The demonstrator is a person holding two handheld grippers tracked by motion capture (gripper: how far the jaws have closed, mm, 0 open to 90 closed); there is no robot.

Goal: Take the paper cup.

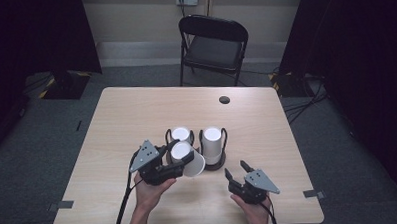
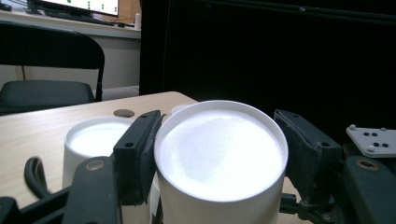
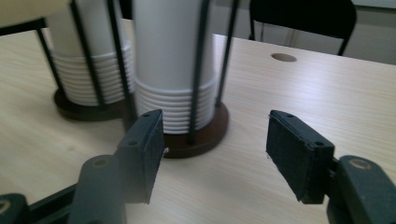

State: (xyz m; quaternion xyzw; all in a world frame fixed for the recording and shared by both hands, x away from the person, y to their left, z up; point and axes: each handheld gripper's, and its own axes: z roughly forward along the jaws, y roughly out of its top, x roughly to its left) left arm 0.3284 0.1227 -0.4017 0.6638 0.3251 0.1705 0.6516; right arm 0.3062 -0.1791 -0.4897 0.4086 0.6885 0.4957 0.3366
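— Holding one white paper cup [image 1: 186, 159] upside down, the left gripper [image 1: 174, 160] has its jaws clamped on the cup's sides, just in front of the two black wire racks [image 1: 220, 161] of stacked white cups [image 1: 212, 141] mid-table.

— So one cup is out. What's left?

— Setting it down on the light wooden table [image 1: 136, 109], probably. The right gripper [image 1: 236, 171] sits near the front edge, jaws apart around nothing, pointed at the nearer rack.

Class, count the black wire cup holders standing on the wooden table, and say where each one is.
2. One black wire cup holder stands near the table's middle, just behind the cup held in the left claw; the other black wire holder stands right beside it, ahead of the right claw.
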